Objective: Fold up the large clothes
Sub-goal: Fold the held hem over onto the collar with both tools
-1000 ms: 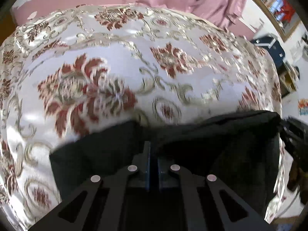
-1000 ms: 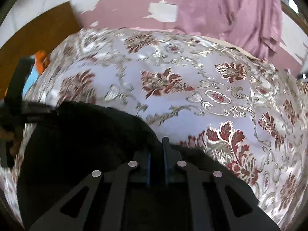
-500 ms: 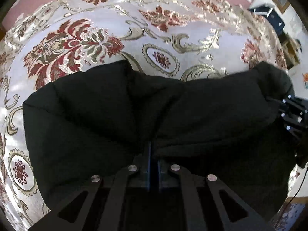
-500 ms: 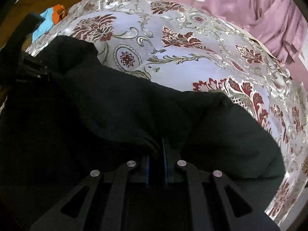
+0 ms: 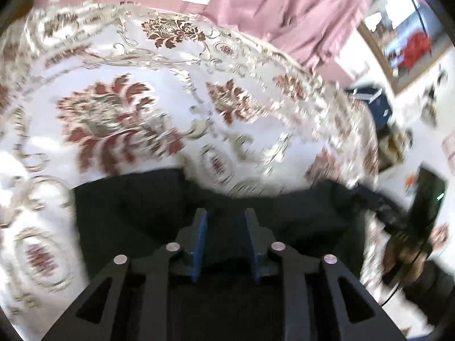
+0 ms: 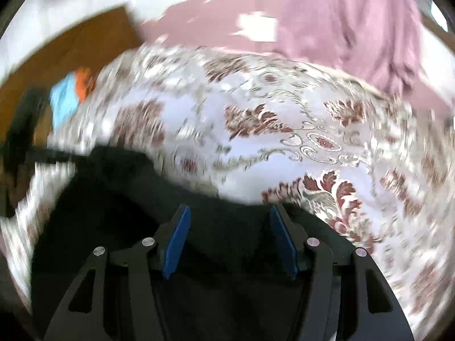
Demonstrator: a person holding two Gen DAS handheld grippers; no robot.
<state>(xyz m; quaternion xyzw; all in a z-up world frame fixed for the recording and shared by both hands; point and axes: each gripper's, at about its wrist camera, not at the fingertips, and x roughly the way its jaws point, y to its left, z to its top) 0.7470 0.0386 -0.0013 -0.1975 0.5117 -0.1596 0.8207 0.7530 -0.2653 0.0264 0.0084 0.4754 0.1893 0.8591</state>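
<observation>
No text, label, brand, number or sign is showing legibly in either view. Motion blur is smearing both pictures. The framed picture (image 5: 403, 39) at the far right of the left wrist view is showing only red and blue blotches, and nothing on it is reading as lettering. The dark blue box (image 5: 376, 105) below it is carrying a small pale mark, too blurred to read. The floral cloth (image 6: 284, 147) on the tabletop is bearing ornament only, no writing.
</observation>
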